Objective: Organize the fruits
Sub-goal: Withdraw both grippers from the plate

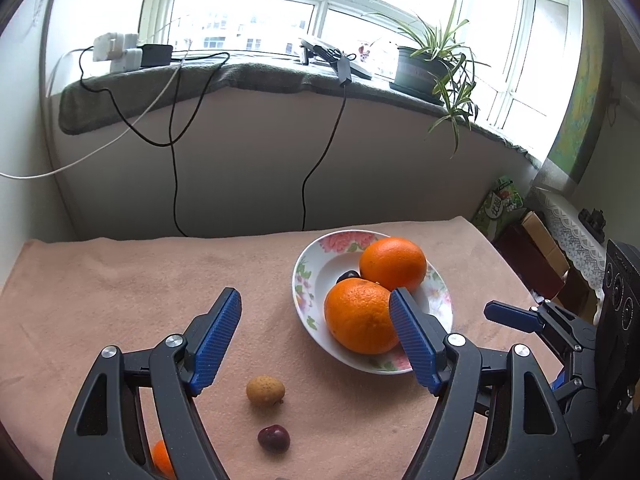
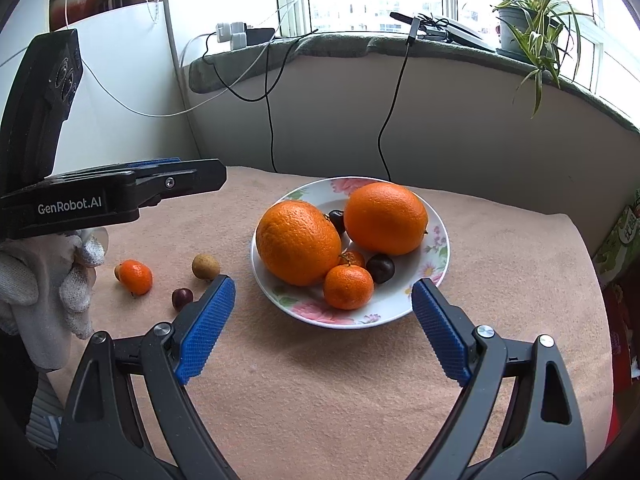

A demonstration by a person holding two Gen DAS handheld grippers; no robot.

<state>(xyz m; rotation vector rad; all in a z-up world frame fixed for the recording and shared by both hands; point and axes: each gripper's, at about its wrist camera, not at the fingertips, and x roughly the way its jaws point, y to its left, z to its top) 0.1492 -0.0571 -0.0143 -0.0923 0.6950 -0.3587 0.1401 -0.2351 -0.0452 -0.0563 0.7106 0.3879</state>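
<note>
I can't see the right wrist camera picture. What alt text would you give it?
A flowered plate on a peach cloth holds two large oranges, two mandarins and two dark cherries. The open right gripper frames it. At left, a mandarin, a longan and a cherry lie near the left gripper.

Both looking down at a slant from close above the tabletop's (image 2: 320,380) near edge toward the window (image 1: 248,20), sharing the plate (image 1: 316,276) mid-tabletop.

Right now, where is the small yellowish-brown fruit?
The yellowish-brown fruit lies on the pink cloth, left of the plate in the right wrist view, between the loose mandarin and the dark cherry.
</note>
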